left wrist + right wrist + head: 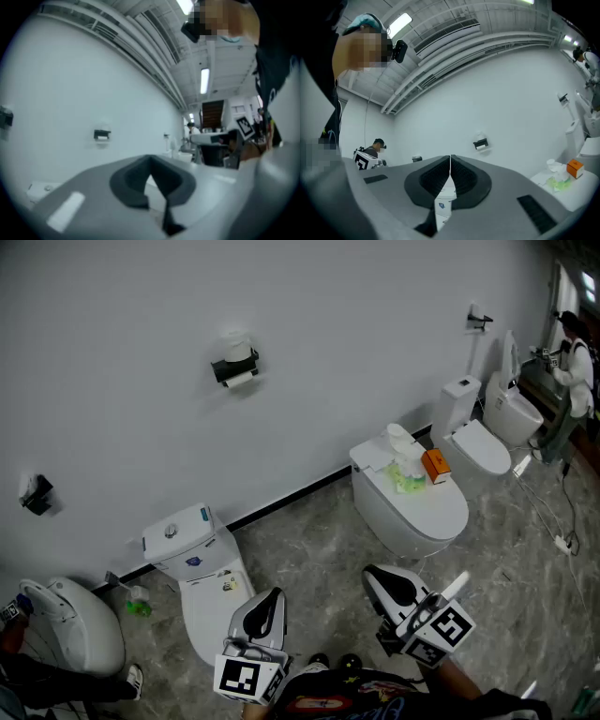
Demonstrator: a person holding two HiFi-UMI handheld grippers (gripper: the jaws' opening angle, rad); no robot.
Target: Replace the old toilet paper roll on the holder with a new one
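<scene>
Two grippers in frame, both carrying nothing. The left hand-held gripper (267, 602) has its jaws closed together with nothing between them. The right hand-held gripper (377, 574) is the same, pads meeting along one thin line. Both are held low, in front of the person and well apart from the wall.

Task items: the black wall-mounted paper holder (233, 369) is on the pale wall, above and between two toilets. A short white sheet of the old roll (241, 380) hangs from it, and a white roll (236, 343) appears to stand on its top. Possible replacement stock is the white paper rolls (402, 440) on the closed lid of the rounded white toilet (412, 512), beside a small orange box (435, 465) and a green packet (410, 483). No bench in view.

Step in hand (judgement): approach only. Holder untouched, old roll in place, no new roll picked up.

Next move (judgement):
- Close the distance to the wall, since neither gripper is near the holder.
- Open one set of jaws before reaching in.
- Grip the old roll across its width and slide it off sideways rather than pulling outward.
- Keep the other gripper free for the new roll.
</scene>
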